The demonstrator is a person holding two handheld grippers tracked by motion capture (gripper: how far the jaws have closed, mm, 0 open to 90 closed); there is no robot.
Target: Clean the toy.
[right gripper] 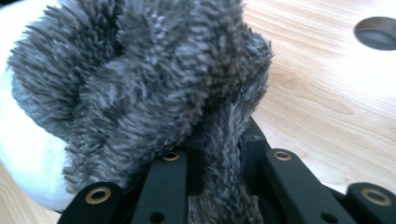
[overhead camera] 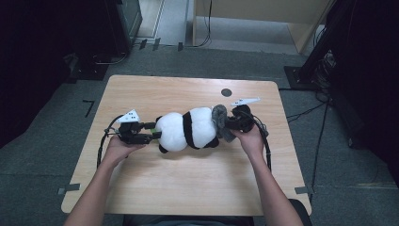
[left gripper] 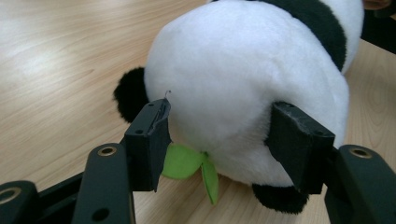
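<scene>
Toward the near edge of the pale wooden desk (overhead camera: 188, 188), bare boards, forearms reaching up from below. Midway across, lying lengthwise between left and right edges: round white-and-black plush panda toy (overhead camera: 188, 129), small green felt leaf (left gripper: 187, 163) tucked under its rump. At its left end, left gripper (overhead camera: 149, 132), jaws half spread around the white rump (left gripper: 224, 93), pads just at the fur, firm pinch not confirmed. At its right end, right gripper (overhead camera: 228, 123), jaws clamped tight on a fold of shaggy grey fleece fabric (right gripper: 140, 84) bunched against the toy's far end. Likely trouble from here: round soft rump squirting out of loose left jaws under any pull; fleece fold slipping free, or dragging the whole toy toward the right edge instead of sliding over it; leaf snagged under the left pad. Farther back, near the far edge, dark round hole (overhead camera: 226, 92), untouched.
</scene>
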